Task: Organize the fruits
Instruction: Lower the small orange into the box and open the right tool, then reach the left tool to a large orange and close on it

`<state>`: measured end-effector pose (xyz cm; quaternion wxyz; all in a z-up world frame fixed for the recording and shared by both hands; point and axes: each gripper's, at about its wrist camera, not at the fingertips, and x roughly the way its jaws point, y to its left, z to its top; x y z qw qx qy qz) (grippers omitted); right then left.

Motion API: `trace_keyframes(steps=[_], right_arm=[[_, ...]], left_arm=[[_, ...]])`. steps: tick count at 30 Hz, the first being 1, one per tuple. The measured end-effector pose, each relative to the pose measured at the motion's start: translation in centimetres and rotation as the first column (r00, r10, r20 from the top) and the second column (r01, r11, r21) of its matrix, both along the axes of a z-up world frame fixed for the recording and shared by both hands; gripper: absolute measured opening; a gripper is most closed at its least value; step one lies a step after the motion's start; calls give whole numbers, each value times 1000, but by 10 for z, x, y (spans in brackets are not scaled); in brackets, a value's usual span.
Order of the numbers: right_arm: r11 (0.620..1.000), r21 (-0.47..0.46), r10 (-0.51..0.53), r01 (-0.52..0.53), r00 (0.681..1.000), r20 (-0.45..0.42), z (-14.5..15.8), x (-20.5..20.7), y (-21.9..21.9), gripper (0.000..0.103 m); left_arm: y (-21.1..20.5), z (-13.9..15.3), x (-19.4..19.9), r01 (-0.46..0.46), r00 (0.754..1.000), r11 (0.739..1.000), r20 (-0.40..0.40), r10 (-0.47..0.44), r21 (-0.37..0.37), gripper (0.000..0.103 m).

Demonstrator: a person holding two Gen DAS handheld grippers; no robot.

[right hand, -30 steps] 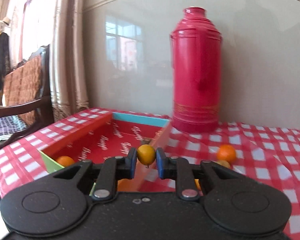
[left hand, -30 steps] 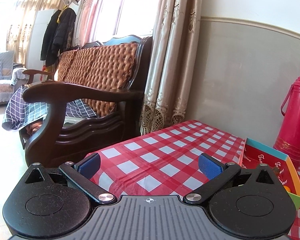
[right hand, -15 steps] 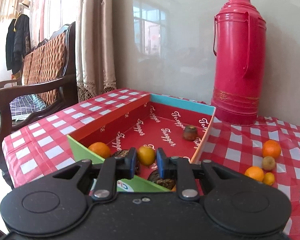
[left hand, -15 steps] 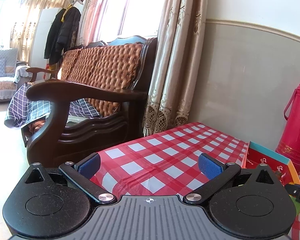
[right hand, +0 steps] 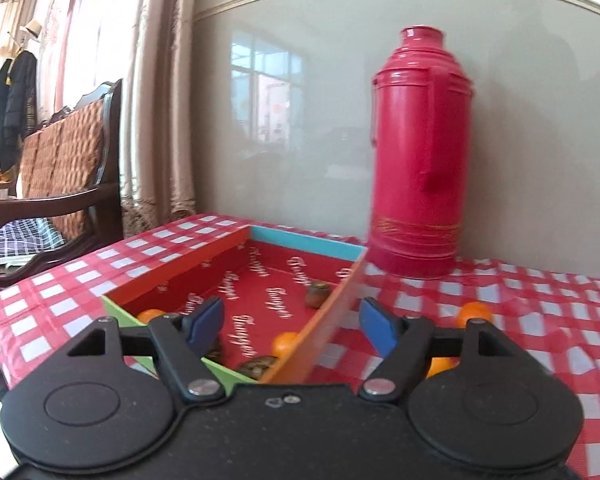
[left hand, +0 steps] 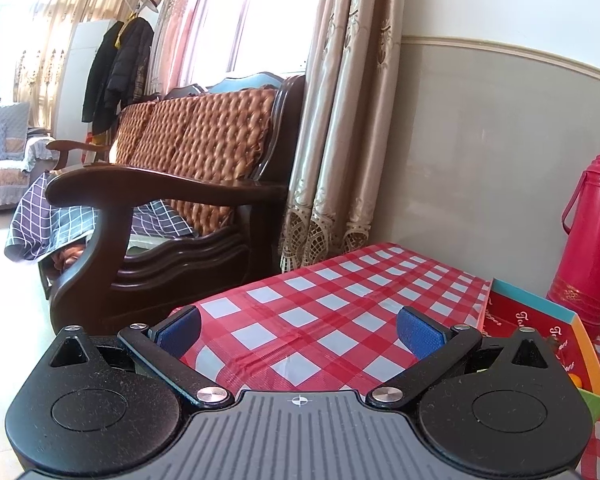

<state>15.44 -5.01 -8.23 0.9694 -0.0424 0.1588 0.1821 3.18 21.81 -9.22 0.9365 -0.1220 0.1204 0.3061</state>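
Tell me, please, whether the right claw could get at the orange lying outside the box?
Probably yes: the right claw is opening with nothing between its jaws, and the orange lies uncovered on the tablecloth, right of the box.

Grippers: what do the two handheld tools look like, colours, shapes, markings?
Both match: the left tool and the right tool have black bodies with two round embossed housings, angled black link arms on silver pivot screws, and blue pads on the fingers. The left body is ribbed grey with a crosshair mark; the right looks speckled black. No cables or sleeves show.

Thermos (left hand: 592, 240) cut off at right edge; box (left hand: 540, 320) partly behind hand-held gripper; oranges (right hand: 474, 312) half hidden; right view blurred.
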Motion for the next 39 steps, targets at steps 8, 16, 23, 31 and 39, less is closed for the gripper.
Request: trace_keyframes(steps=[8,16,23,31,39], right_arm=[[984,-13,-178,179,983,53,-5,-9,-47,84],[886,28,-463,463,881,99,-12,-13,-106,97],[787,48,-617,615,784,63,-17,-17,-154,97],[735,100,-675,670,737,24,-18,-32,-197,97],[710,133,-698,692,716,7,-17,-45,-225,97]], left_arm=[[-7,2,3,20,1000,1000,-4,-20,4,103],[-50,10,19,150,989,985,-28,-148,85,103],[-121,20,58,421,906,898,-91,-412,124,103],[-226,23,115,728,681,679,-218,-699,95,103],[-280,0,168,841,520,536,-384,-763,75,80]])
